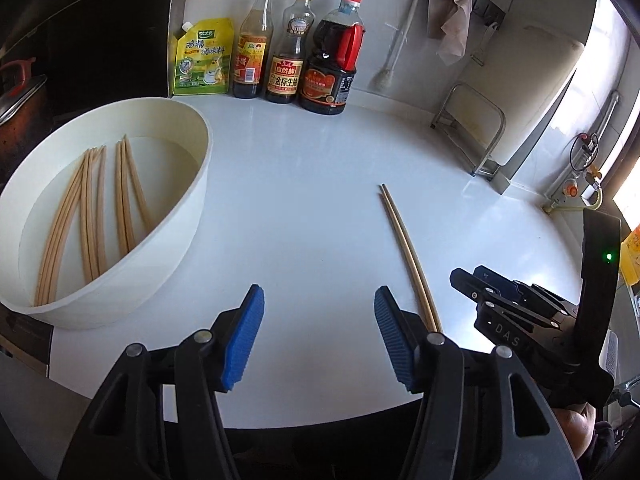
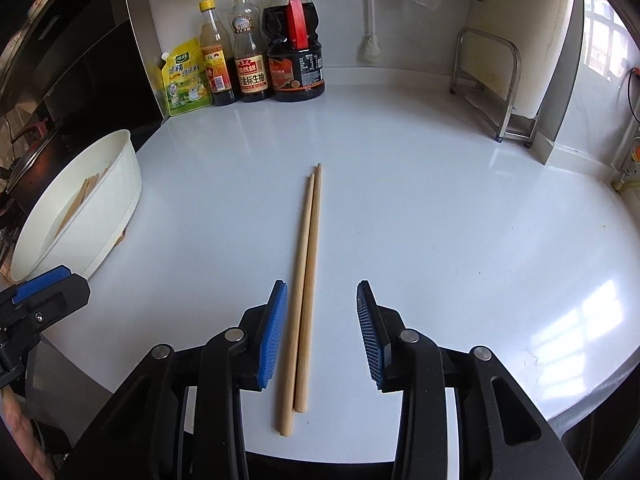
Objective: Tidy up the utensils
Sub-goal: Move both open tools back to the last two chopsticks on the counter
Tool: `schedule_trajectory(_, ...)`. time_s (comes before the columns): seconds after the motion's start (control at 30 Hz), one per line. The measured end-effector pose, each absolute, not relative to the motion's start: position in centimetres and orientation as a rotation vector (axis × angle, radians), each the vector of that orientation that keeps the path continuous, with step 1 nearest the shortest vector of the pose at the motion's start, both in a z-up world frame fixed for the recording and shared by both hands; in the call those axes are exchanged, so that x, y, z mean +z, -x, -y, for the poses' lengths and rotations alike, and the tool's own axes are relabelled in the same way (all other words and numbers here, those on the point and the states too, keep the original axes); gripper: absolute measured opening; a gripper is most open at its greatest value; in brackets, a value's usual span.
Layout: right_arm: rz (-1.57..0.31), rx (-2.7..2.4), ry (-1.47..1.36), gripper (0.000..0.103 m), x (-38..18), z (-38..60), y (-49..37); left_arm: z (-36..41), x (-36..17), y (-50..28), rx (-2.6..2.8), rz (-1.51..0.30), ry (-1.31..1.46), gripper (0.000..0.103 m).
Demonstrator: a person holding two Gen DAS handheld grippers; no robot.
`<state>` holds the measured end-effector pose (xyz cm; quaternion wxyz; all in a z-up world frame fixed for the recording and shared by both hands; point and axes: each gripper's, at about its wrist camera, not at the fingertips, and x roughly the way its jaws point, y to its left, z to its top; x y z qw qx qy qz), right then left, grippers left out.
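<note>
Both grippers' jaws are standing spread; the right gripper (image 2: 322, 330) is straddling two light, stiff, probably slippery chopsticks (image 2: 305, 292) near their thick ends.

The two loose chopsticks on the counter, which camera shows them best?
The right wrist view: both chopsticks lie full length between the open right gripper. In the left wrist view, the left gripper hides their near ends.

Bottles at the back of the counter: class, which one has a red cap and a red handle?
The large dark bottle, rightmost in the row and the widest. The two slimmer bottles beside it have yellow caps and no handle.
</note>
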<state>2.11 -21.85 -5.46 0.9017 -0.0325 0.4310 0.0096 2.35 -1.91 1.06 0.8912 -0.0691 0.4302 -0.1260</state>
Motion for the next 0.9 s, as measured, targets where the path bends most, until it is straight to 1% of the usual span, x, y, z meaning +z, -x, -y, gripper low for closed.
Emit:
schedule_trajectory(0.07, -0.9, 0.022, 0.071, 0.035, -6.0, 22.1, -2.5, 2.3, 0.6, -2.6, -0.251, -0.899, 0.142, 0.061)
schedule_trajectory(0.33, -0.939, 0.037, 0.065, 0.035, -7.6, 22.4, -4.2, 3.5, -1.2, -3.5, -0.221, -0.934, 0.122, 0.061)
schedule_trajectory(0.9, -0.968, 0.033, 0.138, 0.035, -9.3, 22.0, -4.9, 4.4, -2.4, -4.4, -0.196, -0.968, 0.11, 0.063)
